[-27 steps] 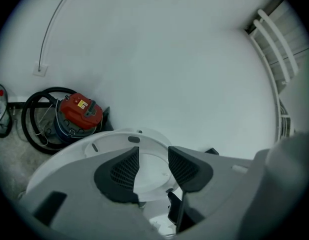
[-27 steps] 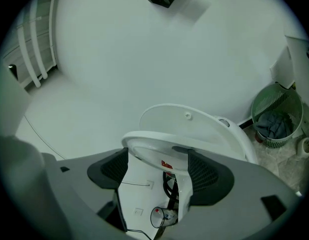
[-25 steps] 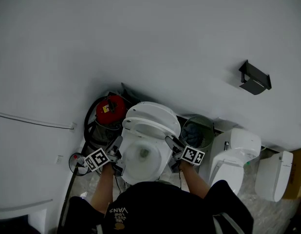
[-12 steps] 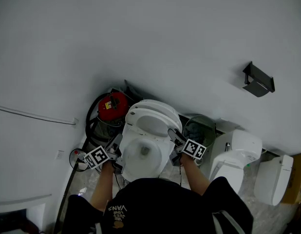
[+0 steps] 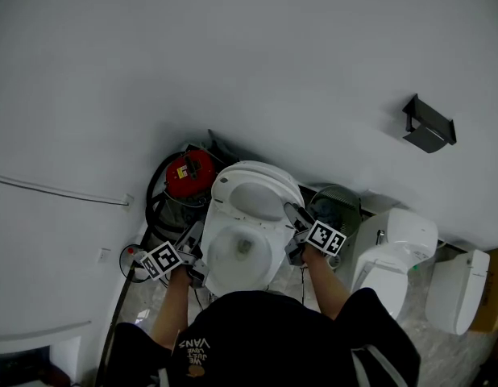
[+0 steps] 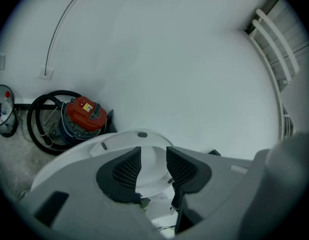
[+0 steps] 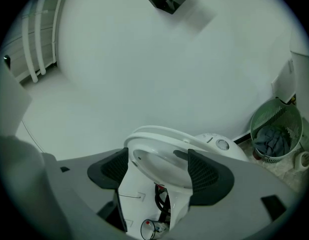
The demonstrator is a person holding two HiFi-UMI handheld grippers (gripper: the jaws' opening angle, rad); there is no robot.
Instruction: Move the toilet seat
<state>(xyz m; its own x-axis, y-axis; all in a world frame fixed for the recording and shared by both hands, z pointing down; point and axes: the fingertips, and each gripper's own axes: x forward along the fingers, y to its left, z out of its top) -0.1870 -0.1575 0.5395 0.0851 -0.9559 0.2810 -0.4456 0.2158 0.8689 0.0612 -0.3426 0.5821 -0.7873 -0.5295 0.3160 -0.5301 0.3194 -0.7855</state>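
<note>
The white toilet seat (image 5: 223, 192) stands raised, almost against the lid, above the open bowl (image 5: 210, 258). My right gripper (image 5: 295, 218) is at the seat's right rim. In the right gripper view its jaws are spread wide, and the seat (image 7: 154, 156) shows between the fingertips (image 7: 207, 174), one of which overlaps the rim; no squeeze is visible. My left gripper (image 5: 192, 244) rests by the bowl's left side. Its jaws stand a little apart with nothing between them (image 6: 153, 159), and the seat's underside (image 6: 119, 141) lies beyond them.
A red vacuum cleaner with a black hose (image 5: 187, 172) stands left of the toilet against the wall. A green mesh bin (image 5: 334, 208) is on the right, then two more white toilets (image 5: 394, 252). A black holder (image 5: 429, 127) hangs on the wall.
The seat has swung up from half raised to nearly upright against the lid. My right gripper rose with its right rim. The left gripper stayed beside the bowl.
</note>
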